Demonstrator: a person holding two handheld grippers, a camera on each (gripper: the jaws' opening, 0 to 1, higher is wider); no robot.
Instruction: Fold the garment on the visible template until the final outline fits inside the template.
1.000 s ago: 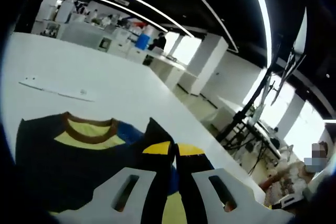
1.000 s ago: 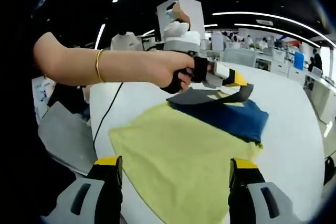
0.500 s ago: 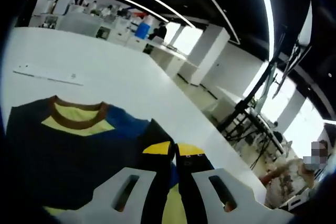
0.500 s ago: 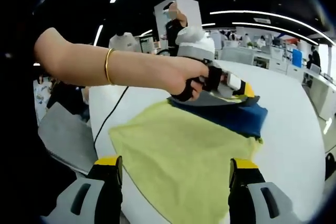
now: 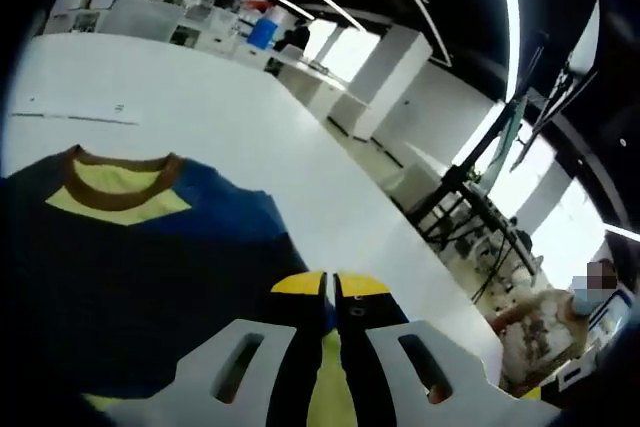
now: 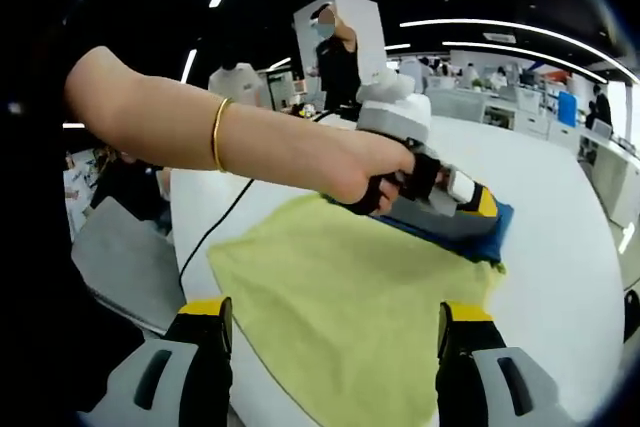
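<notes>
On the white table [image 5: 200,137], left claw [image 5: 332,287] pinches the shirt [image 5: 120,247], collar pointing away; right claw [image 6: 325,322] spread.

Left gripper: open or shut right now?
Shut on the shirt. In the left gripper view the left gripper has its yellow tips pressed together with dark fabric of the shirt between them.

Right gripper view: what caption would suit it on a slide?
Left gripper lowers the shirt's blue flap onto its yellow back; right gripper waits open.
</notes>
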